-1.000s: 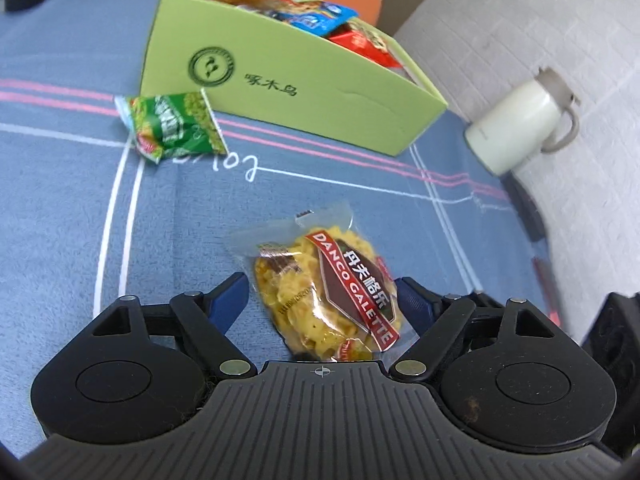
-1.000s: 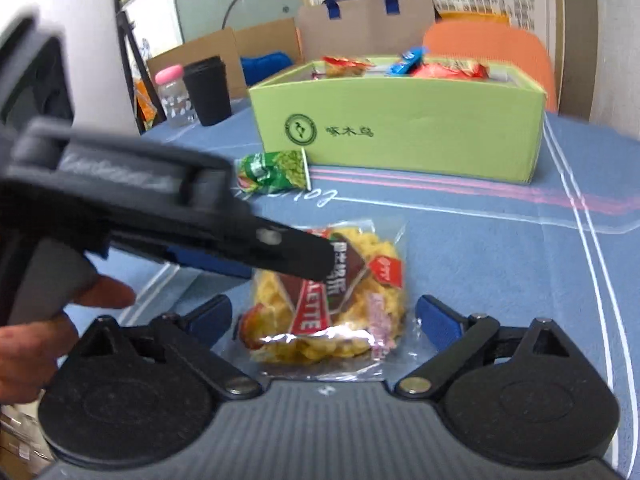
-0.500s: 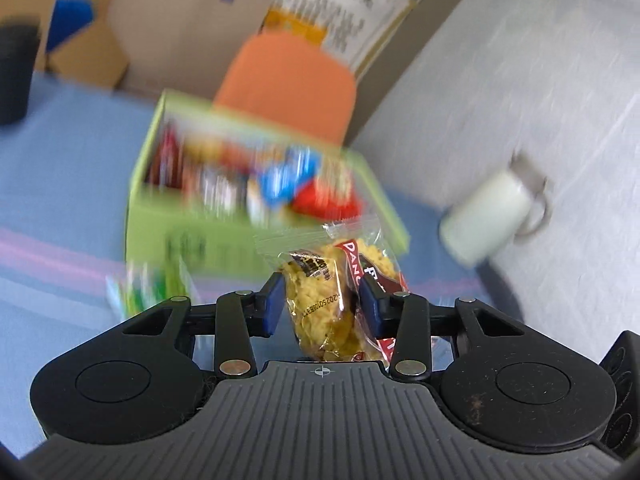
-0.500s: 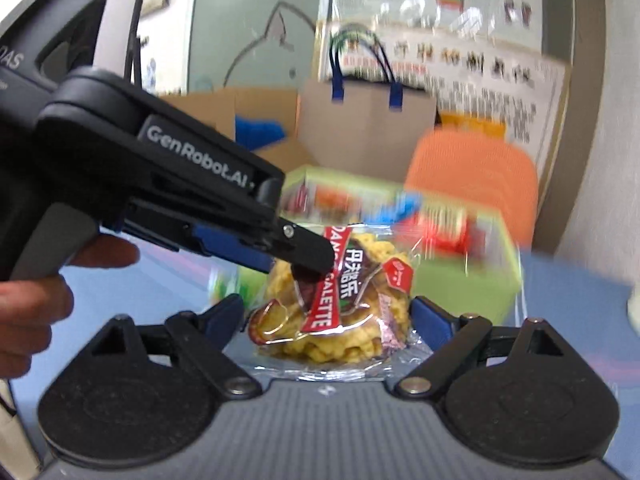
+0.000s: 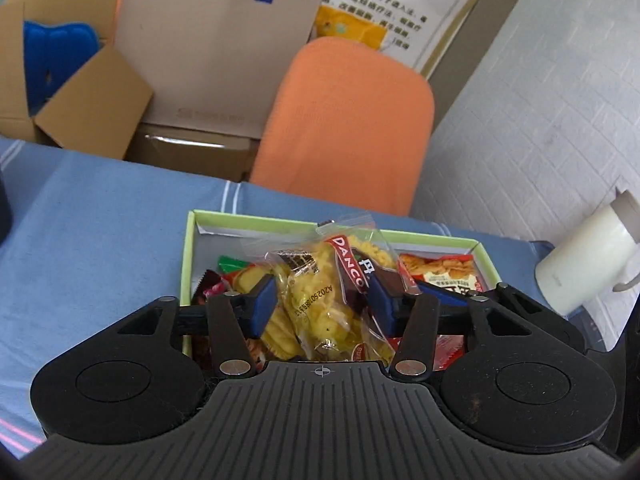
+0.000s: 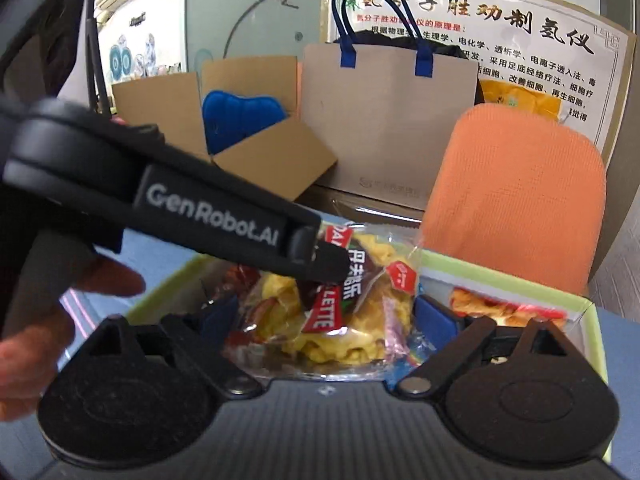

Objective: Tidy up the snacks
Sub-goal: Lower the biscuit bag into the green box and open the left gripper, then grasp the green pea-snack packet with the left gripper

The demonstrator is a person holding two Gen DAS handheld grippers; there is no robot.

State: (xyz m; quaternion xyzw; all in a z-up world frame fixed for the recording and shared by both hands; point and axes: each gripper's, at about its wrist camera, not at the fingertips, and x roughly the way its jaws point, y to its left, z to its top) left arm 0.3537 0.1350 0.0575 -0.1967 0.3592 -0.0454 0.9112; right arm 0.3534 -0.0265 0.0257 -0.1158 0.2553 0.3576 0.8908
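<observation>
My left gripper (image 5: 322, 306) is shut on a clear bag of yellow Danco Galette biscuits (image 5: 320, 300) and holds it above the open green snack box (image 5: 188, 248), which holds several packets. In the right wrist view the same bag (image 6: 344, 312) hangs between the blue pads of my right gripper (image 6: 326, 316), which is open around it without pinching it. The left gripper's black body (image 6: 180, 204) crosses that view from the left and grips the bag's top. The green box (image 6: 592, 320) lies beneath.
The box stands on a blue tablecloth (image 5: 100, 220). A white kettle (image 5: 584, 268) stands at the right. An orange chair (image 5: 344, 120) is behind the table, with cardboard boxes (image 5: 72, 92) and a paper bag (image 5: 212, 48) beyond.
My left gripper closed on the biscuit bag, lifted it off the cloth and carried it over the green box. The right gripper followed alongside, still open.
</observation>
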